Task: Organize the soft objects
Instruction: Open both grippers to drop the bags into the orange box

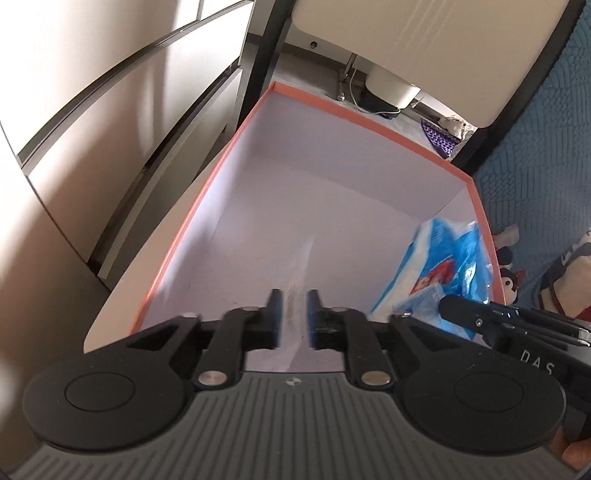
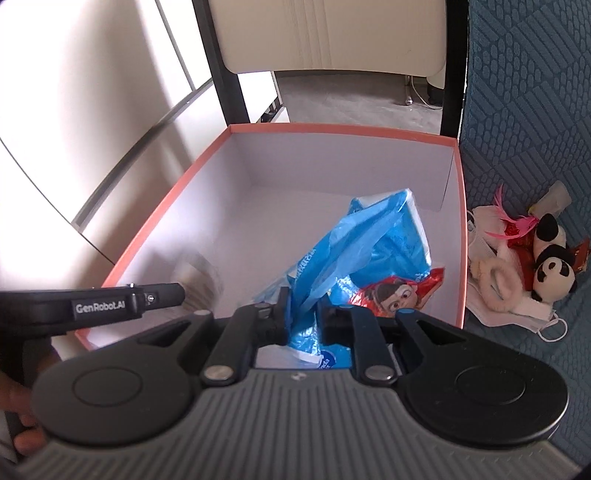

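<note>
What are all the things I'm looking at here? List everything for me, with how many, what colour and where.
Box: one, orange rim, white inside, on a white surface.
Plastic package: one, blue with a cartoon face, inside the box at its right side.
Plush toy: one, black and white, on the blue cover right of the box.
Face masks: at least one, white, under the plush toy.
Fluffy ring: one, cream, on the masks.
Pink feather: one, beside the toy.
Blue cover: one, patterned, at the right.
Chair: one, cream back, black frame, behind the box.
Left gripper: black, slightly apart, empty, over the box.
Right gripper: black, closed on the package.
</note>
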Available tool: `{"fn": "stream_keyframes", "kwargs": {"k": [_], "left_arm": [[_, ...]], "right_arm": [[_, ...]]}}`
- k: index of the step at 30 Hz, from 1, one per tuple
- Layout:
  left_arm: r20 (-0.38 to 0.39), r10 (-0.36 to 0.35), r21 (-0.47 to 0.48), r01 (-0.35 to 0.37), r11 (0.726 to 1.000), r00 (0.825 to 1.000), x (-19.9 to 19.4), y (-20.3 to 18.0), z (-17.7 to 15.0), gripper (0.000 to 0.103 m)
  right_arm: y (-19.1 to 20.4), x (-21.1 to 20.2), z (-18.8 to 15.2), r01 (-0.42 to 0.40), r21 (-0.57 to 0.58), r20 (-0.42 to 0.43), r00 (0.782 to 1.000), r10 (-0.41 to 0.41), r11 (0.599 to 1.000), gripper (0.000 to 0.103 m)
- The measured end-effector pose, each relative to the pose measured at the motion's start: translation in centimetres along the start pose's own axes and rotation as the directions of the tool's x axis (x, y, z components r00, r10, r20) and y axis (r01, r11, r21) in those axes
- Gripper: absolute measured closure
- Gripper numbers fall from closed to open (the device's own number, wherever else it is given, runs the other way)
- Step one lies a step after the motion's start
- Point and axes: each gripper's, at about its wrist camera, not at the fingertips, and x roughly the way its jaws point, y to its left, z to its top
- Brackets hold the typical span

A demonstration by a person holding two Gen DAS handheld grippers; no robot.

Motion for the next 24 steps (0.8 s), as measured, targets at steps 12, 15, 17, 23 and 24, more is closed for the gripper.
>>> {"fn": "stream_keyframes", "kwargs": {"k": [12, 15, 17, 23, 24], "left_arm": [[0.137, 0.002, 0.041, -0.008, 0.999, 0.991, -5.9, -2.7, -1.0, 0.066], [0.177, -0.005, 0.060, -0.005, 0.998, 0.984, -7.6, -4.0, -1.6, 0.066], [0.206, -0.012, 0.070, -0.003, 0.998, 0.978, -8.9, -5.0, -2.1, 0.066], [0.247, -0.058, 0.112, 0.031, 0.993, 0.967, -11.3, -8.4, -4.6, 0.066], [0.253, -0.067, 0.120, 0.037, 0.992, 0.965, -11.6, -9.0, -5.2, 0.066]], "right_arm": [[-0.4, -5.6, -0.3, -0.022, 0.000, 0.118, 0.993, 0.022, 1.000, 0.057], [-0.8, -7.8, -0.7, -0.027, 0.001, 0.164, 0.986, 0.026, 1.000, 0.057], [-1.2, -9.0, -0.9, -0.029, 0.006, 0.190, 0.981, 0.027, 1.000, 0.057], [-2.8, -12.7, -2.3, -0.018, 0.017, 0.258, 0.966, 0.013, 1.000, 0.057], [-3.0, -13.3, -2.6, -0.014, 0.022, 0.263, 0.965, 0.008, 1.000, 0.057]]}}
